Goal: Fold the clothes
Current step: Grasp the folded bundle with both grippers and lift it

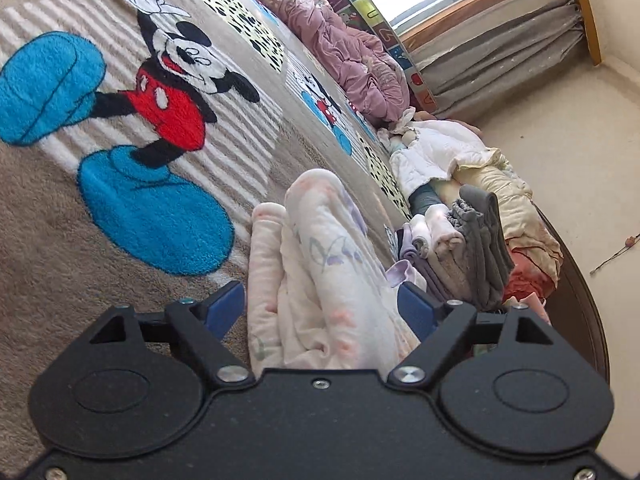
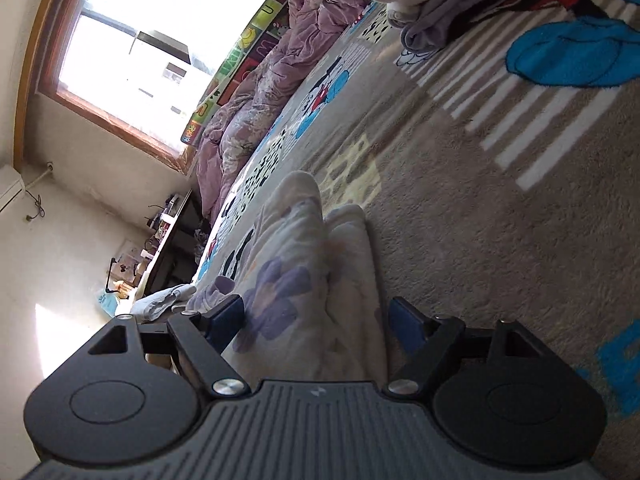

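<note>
Both wrist views were rolled hard, horizon near vertical. The folded pale pink fleece garment with purple flower print (image 1: 320, 264) lay bunched on the beige cartoon-mouse plush blanket (image 1: 100, 216) covering the bed, near edge, just short of the stack of folded grey and lilac clothes (image 1: 460, 256) to its right. Left gripper (image 1: 320, 312): jaws spread wide, garment between them; the left blue pad (image 1: 224, 308) stood clear of the cloth, the right pad sat at its edge, no squeeze visible, so I read it as released. Right gripper (image 2: 318, 320): same story, jaws apart around the same garment (image 2: 312, 280), pads not pressing. Both pointed forward and slightly down, low over the blanket. Judgement: this looked like set-down of a finished fold. To do it well, back both grippers straight out along the finger line, level, without dragging a pad through the top layer, or the fold would open.
</note>
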`<state>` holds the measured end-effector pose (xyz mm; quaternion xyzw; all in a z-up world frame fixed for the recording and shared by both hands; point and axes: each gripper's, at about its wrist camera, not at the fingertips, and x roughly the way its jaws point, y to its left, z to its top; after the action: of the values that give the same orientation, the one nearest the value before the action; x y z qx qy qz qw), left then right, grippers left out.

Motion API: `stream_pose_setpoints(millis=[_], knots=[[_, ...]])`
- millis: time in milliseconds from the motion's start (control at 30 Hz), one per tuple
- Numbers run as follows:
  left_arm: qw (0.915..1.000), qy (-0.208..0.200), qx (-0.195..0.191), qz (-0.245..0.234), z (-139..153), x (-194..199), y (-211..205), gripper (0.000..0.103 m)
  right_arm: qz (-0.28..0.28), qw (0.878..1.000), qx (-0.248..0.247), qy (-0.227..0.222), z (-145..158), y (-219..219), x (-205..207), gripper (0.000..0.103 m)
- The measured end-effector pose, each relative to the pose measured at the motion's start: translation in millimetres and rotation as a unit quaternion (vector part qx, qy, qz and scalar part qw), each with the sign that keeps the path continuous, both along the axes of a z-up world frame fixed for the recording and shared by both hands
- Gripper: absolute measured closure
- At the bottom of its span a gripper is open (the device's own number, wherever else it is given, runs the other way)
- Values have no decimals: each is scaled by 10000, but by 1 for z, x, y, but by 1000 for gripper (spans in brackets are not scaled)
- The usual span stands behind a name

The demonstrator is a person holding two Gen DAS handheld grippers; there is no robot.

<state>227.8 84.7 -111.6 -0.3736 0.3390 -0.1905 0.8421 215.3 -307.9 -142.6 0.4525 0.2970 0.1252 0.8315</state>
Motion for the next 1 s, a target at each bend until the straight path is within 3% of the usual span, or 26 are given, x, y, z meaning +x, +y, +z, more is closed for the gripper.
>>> stream_pose_setpoints(millis=[100, 200, 300, 467, 667, 800, 900, 1000], knots=[[9998, 191, 31, 26, -17, 8, -6, 19, 150, 9999, -37, -41, -5, 5, 15, 24], [9997, 115, 181, 79, -21, 12, -13, 20, 299, 9995, -127, -41, -7, 13, 26, 29], [9999, 136, 64, 33, -26, 18, -18, 37, 341, 9991, -218, -106, -12, 21, 33, 40], [9998, 143, -153, -47, -23, 18, -17, 54, 195, 9997, -62, -150, -8, 25, 28, 54], [9959, -116, -882, -171, -2, -9, -8, 58, -83, 9983, 219, -526, 21, 25, -17, 57], [9899, -516, -1200, -544, 30, -34, -30, 58, -265, 9951, 183, -933, 55, 12, -61, 57], [9816, -853, -1401, -980, 59, -47, -60, 58, -596, 9885, 72, -1386, 87, -12, -111, 57], [9655, -1154, -1629, -1673, 95, -47, -117, 58, -1102, 9762, -118, -1861, 123, -45, -160, 57]])
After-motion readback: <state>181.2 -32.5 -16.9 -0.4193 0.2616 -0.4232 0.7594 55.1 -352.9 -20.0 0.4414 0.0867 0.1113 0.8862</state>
